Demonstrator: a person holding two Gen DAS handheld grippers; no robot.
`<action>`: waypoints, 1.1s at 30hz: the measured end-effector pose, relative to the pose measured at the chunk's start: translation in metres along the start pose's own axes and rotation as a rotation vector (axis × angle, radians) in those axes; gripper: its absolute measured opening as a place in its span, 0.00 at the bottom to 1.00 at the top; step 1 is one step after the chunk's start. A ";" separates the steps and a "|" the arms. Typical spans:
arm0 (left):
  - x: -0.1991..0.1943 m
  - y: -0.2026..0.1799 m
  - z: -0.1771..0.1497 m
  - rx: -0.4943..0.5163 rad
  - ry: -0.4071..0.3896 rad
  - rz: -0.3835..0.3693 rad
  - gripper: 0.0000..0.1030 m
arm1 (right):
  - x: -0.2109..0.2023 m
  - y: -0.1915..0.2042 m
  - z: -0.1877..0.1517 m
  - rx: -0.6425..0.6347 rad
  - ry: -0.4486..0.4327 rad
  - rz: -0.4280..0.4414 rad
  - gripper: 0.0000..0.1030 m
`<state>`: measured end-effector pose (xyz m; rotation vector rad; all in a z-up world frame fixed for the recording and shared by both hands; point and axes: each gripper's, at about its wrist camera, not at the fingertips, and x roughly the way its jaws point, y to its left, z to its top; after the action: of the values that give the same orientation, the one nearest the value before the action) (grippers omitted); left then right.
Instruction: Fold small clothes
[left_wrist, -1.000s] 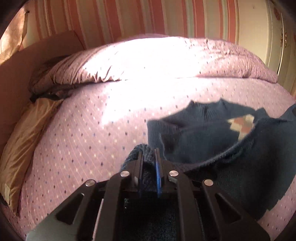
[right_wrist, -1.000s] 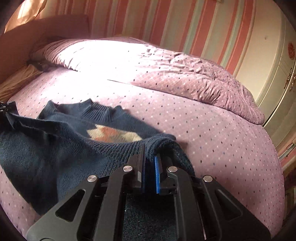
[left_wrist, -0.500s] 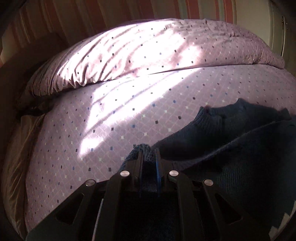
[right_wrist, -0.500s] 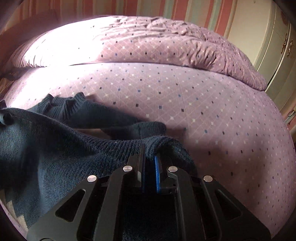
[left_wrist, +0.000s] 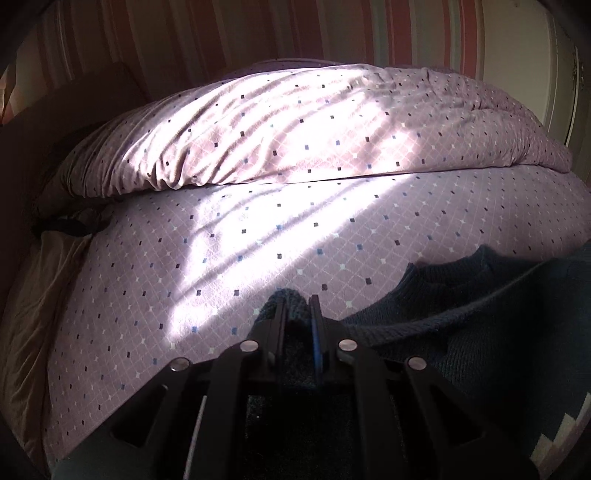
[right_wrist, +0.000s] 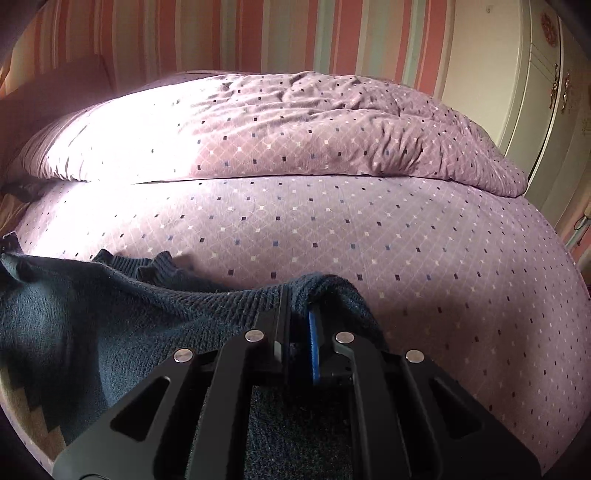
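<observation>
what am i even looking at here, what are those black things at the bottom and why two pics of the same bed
The black things are two hand-held grippers, one in each of a person's hands; no robot arm is involved. Each carries a wide-angle camera looking forward along its two fingers, so you get one picture per hand. The left gripper and the right gripper are each shut on the ribbed edge of one dark blue knitted sweater, holding it stretched between them above the bed. The sweater's collar lies on the purple dotted sheet. Behind it lies a rumpled duvet in the same fabric, below a striped wall.
</observation>
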<state>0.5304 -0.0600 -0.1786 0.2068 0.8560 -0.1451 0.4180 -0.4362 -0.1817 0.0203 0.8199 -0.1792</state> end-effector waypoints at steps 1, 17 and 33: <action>0.011 -0.001 0.000 0.007 0.025 0.003 0.12 | 0.009 -0.001 0.001 0.006 0.029 -0.006 0.08; -0.016 0.016 -0.045 0.013 0.105 -0.031 0.85 | 0.001 0.018 0.001 -0.211 0.171 0.181 0.81; 0.008 -0.020 -0.050 0.062 0.145 -0.123 0.85 | 0.064 0.044 -0.014 -0.219 0.339 0.161 0.07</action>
<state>0.4951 -0.0681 -0.2191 0.2246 1.0099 -0.2748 0.4573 -0.4017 -0.2400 -0.0914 1.1680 0.0700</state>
